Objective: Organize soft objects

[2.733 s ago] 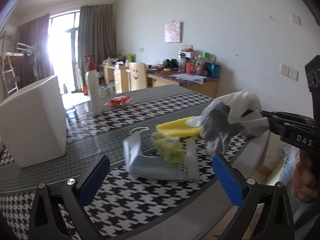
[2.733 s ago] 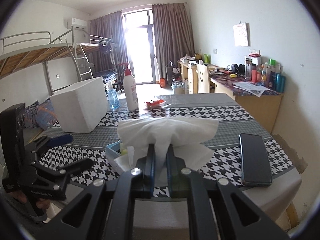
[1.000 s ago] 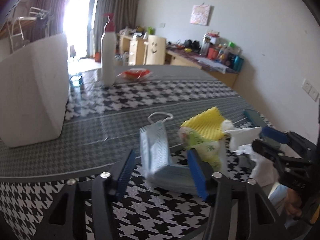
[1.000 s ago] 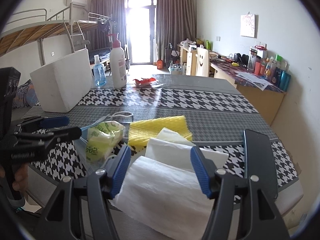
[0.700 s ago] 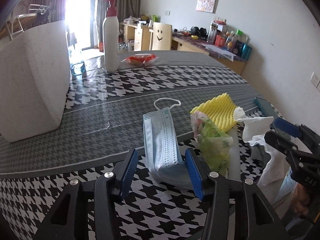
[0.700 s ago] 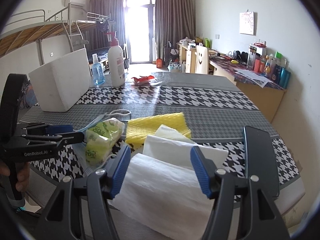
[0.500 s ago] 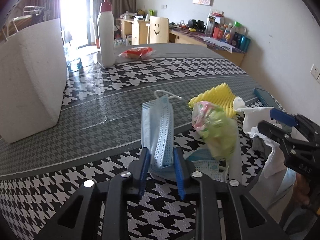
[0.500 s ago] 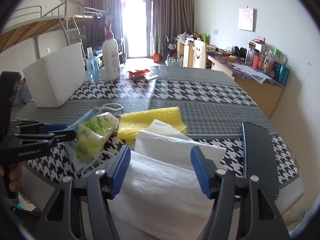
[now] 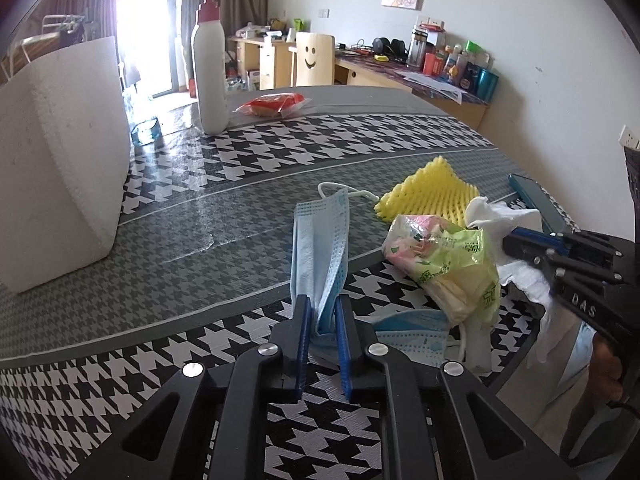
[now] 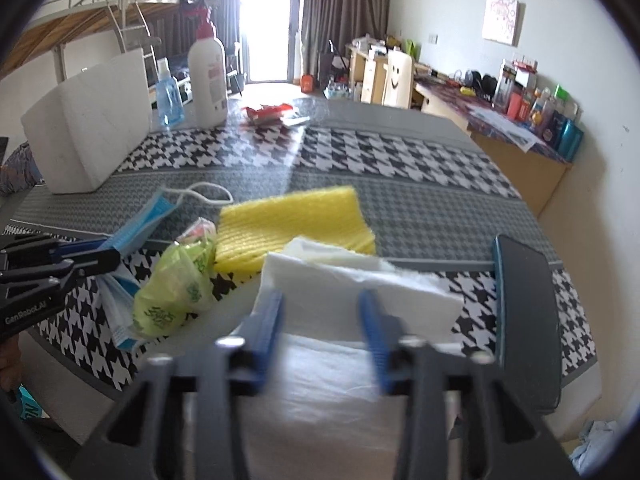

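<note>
My left gripper (image 9: 322,314) is shut on a blue face mask (image 9: 320,248) and holds it lifted off the houndstooth table (image 9: 248,208); it also shows from the side in the right wrist view (image 10: 138,226). A green tissue pack (image 9: 448,264) tilts against it. More masks (image 9: 412,334) lie under the pack. A yellow foam sheet (image 10: 288,220) lies behind. My right gripper (image 10: 320,312) is open around folded white tissues (image 10: 360,288), which rest on a white paper sheet (image 10: 332,396).
A white foam box (image 9: 56,160) stands at the left. A pump bottle (image 9: 209,60), a blue bottle (image 10: 167,96) and a red packet (image 9: 272,104) sit at the far side. A dark phone (image 10: 524,300) lies at the right near the table edge.
My left gripper has closed on the blue mask and lifted it, tipping the tissue pack. My right gripper released the tissue, stayed open and narrowed around the folded tissues.
</note>
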Tool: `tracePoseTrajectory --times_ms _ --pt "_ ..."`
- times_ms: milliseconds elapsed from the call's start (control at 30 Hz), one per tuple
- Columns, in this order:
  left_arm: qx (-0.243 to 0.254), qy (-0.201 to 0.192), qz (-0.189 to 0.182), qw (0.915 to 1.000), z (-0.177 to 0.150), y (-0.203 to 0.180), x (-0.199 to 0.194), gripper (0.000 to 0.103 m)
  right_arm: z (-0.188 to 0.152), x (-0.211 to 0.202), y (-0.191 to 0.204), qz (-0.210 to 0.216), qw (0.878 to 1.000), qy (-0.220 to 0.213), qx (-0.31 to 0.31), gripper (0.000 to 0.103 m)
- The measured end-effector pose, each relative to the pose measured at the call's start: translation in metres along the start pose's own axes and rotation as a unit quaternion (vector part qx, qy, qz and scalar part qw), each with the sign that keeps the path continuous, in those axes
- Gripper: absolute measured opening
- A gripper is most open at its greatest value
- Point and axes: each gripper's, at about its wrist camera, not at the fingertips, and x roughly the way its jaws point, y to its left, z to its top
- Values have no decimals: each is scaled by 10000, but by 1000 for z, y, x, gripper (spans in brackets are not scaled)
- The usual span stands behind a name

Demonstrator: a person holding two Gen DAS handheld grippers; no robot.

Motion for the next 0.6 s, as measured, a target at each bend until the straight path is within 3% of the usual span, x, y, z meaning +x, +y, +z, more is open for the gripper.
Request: tracePoseTrajectory --times_ms 33,133,400,433,500,533,600 --pt "-12 -2 -20 10000 0 1 0 11 0 1 -1 -47 10000 51 24 15" --pt "-46 -33 -60 10000 2 4 -1 9 0 -4 0 -143 9999 2 50 5" --pt "-164 -229 -107 9995 -3 15 -20 9 3 -37 11 -31 9989 -408 -243 3" --pt "-165 -251 -101 9995 -4 16 -22 9 3 -38 15 -3 9987 -391 -342 9" --pt "-168 -296 -127 9993 -6 19 -26 9 1 -39 25 -73 9979 -420 -481 44" --pt "-173 -323 -128 9992 -7 20 -28 9 1 -40 28 -125 9974 -476 -519 71" --pt "-188 -381 -145 9990 -8 23 -34 9 -3 -42 37 -177 9963 -537 -649 76"
